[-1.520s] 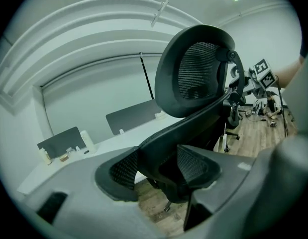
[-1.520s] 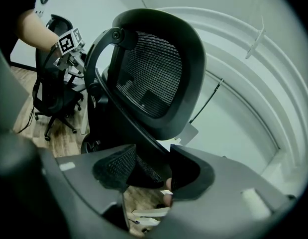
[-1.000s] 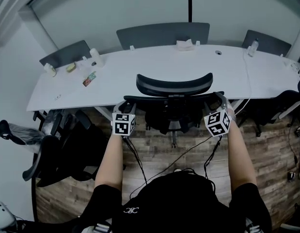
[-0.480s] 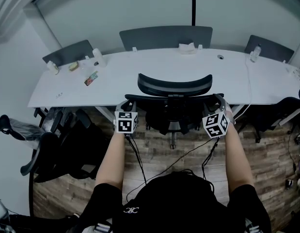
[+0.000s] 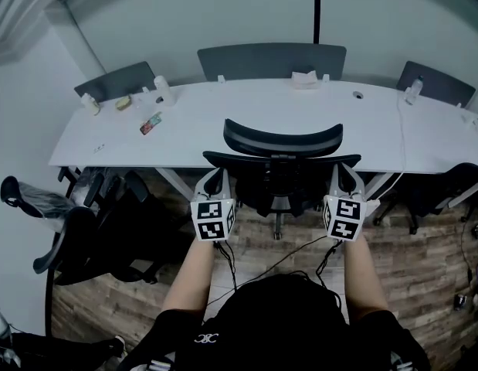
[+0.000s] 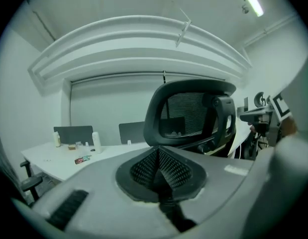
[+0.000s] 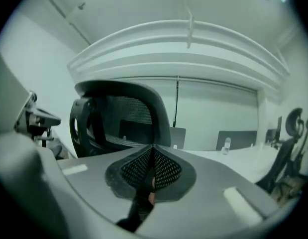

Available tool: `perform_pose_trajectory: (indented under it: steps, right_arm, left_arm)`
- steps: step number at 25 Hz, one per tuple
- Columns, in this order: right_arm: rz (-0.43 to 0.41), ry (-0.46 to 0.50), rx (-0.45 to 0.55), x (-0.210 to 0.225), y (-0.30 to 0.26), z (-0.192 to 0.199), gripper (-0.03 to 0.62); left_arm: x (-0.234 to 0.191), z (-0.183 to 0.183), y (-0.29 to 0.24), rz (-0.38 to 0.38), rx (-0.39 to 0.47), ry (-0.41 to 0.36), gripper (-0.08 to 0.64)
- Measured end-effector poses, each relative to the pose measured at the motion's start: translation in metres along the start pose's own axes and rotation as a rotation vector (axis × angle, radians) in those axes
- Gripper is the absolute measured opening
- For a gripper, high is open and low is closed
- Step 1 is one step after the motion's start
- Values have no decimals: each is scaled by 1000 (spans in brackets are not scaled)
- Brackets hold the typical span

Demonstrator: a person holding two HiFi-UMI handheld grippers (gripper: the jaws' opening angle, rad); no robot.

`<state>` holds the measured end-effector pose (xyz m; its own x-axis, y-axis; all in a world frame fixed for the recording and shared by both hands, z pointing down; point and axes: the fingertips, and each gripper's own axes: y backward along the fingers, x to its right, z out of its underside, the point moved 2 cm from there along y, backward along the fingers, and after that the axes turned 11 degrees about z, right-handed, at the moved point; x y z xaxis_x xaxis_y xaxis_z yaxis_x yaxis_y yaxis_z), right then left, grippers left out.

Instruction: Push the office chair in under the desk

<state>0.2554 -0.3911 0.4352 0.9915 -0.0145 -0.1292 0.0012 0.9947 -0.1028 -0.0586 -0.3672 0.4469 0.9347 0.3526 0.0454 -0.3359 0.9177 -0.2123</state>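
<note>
Spare chairs: I see dark chairs on the wood floor, well left of the office chair.
Worktop: the long white worktop runs straight across in front of the office chair.
Small items: a white bottle and a coloured packet lie on the worktop, up and left of the office chair.
Left tongs: my left tongs sit just beside the left end of the office chair's back. They have just pressed together, pads meeting with nothing between them.
Office chair: it faces the worktop's near edge at mid-length. From my head view its headrest overlaps that edge, and its base stands on the floor below.
Right tongs: my right tongs sit just beside the right end of the office chair's back. They too have just pressed together, pinching nothing.
Far chairs: grey chair backs line the worktop's far side, beyond the office chair.
Water bottle: a clear bottle stands on the worktop, far right of the office chair.
</note>
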Motion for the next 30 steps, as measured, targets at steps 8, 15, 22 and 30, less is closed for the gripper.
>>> perform_pose_trajectory:
  steps: [8,15,22,30]
  right_arm:
    - [-51,-109,20,-25,36,-19,5]
    - [-96,-86,-2,-44,39,-12,6]
    - [-105,-73,7,-47,39,-14,6]
    - [-130,-58,7,-50,38,-13,6]
  left_arm:
    - [48,-7,21,42,17,23,5]
    - [58,-13,21,52,23,-1,6]
    - [62,-14,16,67,26,-7,8]
    - [66,-10,10,79,16,-11,8]
